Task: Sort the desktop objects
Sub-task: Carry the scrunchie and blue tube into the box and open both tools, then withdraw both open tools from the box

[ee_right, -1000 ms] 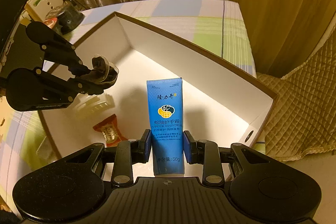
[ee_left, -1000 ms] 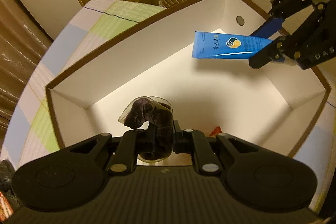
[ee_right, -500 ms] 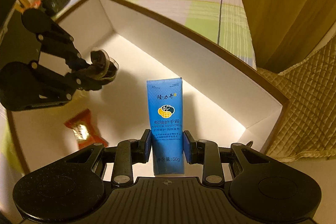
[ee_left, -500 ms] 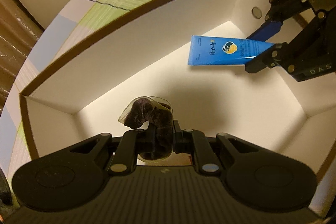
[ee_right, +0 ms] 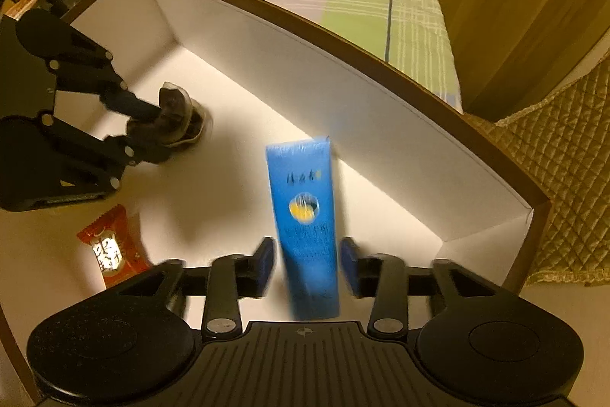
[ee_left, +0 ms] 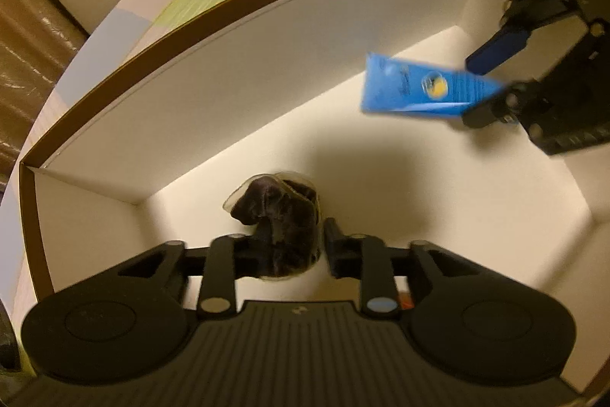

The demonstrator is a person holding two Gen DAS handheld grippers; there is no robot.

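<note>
Both tools sit inside the white box (ee_right: 381,109). My right tool (ee_right: 307,264) gapes, blue tube (ee_right: 305,216) dropping between its pads; left tool (ee_left: 289,246) parted around the dark scrunchie (ee_left: 282,216). Risk: tube lands askew against the wall.

Blue tube (ee_right: 303,224), dark scrunchie (ee_left: 282,216) inside box (ee_left: 236,94)

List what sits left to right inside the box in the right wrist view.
Left gripper at the dark scrunchie → red candy wrapper → blue hand cream tube → box wall.
</note>
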